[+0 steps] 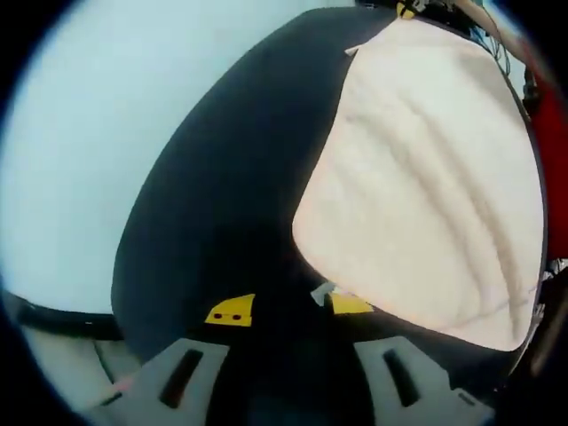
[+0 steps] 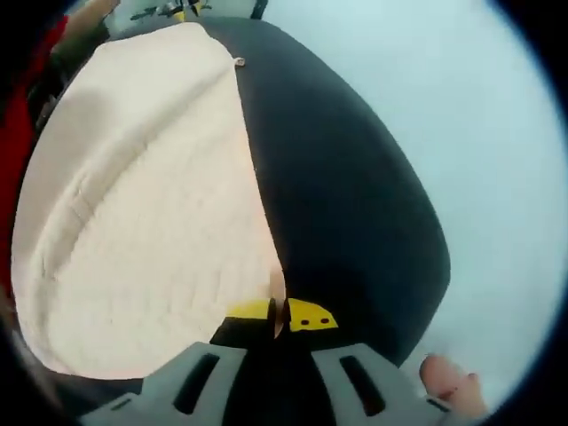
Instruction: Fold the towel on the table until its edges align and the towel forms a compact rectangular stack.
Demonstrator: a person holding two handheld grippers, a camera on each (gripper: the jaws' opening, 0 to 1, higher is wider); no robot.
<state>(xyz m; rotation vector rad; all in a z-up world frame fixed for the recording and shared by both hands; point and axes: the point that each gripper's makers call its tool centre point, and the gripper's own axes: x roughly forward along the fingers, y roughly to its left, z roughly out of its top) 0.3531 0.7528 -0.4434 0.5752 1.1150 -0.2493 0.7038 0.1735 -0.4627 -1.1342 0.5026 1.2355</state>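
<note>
A cream towel [image 1: 426, 186] lies spread flat on the black table [image 1: 222, 204], with soft ridges across it. My left gripper [image 1: 291, 308] stands open at the towel's near corner. Its right yellow fingertip [image 1: 351, 304] touches the towel's edge, and the left one sits on bare table. In the right gripper view the towel [image 2: 142, 213] lies to the left. My right gripper [image 2: 280, 313] is shut on the towel's other near corner, a thin fold of cloth pinched between the yellow tips. A small tag [image 2: 238, 60] marks the far corner.
The black table [image 2: 346, 204] ends in a curved edge, with pale floor [image 2: 479, 160] beyond. Something red [image 1: 555, 160] borders the towel's side. Dark gear with yellow parts [image 2: 177, 11] sits past the towel's far end. A person's fingers [image 2: 448, 382] show low right.
</note>
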